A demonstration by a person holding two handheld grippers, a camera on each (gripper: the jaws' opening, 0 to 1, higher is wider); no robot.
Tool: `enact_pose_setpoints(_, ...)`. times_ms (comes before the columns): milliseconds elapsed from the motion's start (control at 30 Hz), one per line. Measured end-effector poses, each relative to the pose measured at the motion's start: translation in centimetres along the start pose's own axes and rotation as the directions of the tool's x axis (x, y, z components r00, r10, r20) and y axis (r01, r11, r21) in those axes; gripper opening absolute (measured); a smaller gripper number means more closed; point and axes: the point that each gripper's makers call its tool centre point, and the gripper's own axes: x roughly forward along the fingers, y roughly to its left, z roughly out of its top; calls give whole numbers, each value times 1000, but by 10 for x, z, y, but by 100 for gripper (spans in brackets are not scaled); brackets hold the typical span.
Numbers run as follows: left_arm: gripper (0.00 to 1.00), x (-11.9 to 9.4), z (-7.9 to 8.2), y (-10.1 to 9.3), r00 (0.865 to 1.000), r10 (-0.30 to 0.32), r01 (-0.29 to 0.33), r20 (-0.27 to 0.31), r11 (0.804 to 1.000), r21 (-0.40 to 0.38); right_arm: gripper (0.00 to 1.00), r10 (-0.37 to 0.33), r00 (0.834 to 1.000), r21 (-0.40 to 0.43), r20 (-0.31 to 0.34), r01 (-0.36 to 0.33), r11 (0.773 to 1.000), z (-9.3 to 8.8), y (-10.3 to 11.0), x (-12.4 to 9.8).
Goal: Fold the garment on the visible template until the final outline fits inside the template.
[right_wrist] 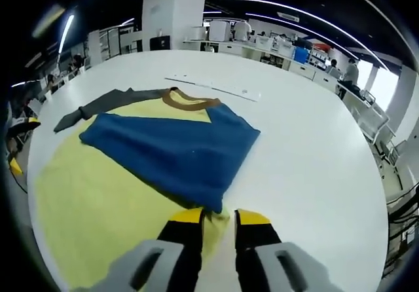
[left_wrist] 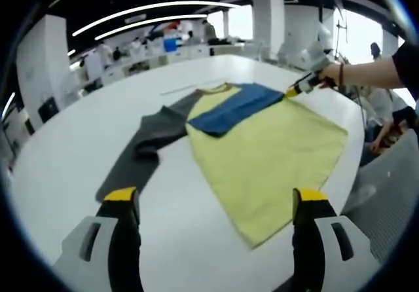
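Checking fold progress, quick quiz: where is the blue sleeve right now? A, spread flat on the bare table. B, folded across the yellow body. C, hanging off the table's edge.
B: the blue sleeve lies across the yellow body, with the right gripper shut on the cloth at its tip.

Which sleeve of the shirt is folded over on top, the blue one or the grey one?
The blue sleeve. It lies folded across the yellow shirt body, pinched by the right gripper. The dark grey sleeve stretches flat on the white table.

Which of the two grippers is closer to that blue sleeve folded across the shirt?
Right. The right gripper pinches the shirt's edge just at the tip of the blue sleeve. The left gripper hangs open over the white table, well short of the sleeve.
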Motion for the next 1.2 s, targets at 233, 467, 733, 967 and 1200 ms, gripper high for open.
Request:
enact_pose_setpoints(233,93,-2,1,3,1000,9,-9,6,1000,-8,0,-18,1000,9,-20,19,1000,-5,-3,5)
enact_pose_setpoints(467,93,-1,1,3,1000,9,-8,7,1000,-6,0,-37,999,60,-27,39,997,-7,-12,7)
enact_pose_setpoints(733,93,-2,0,3,1000,12,-11,3,1000,-12,0,-53,998,35,-40,54,998,-9,-12,7)
enact_pose_setpoints(967,93,-3,-1,4,1000,14,-14,1,1000,-16,0,-62,997,35,-44,64,997,-10,-17,8)
enact_pose_setpoints(1200,93,-2,-2,7,1000,20,-20,-6,1000,-18,1,-28,999,85,-42,31,996,-10,-12,5)
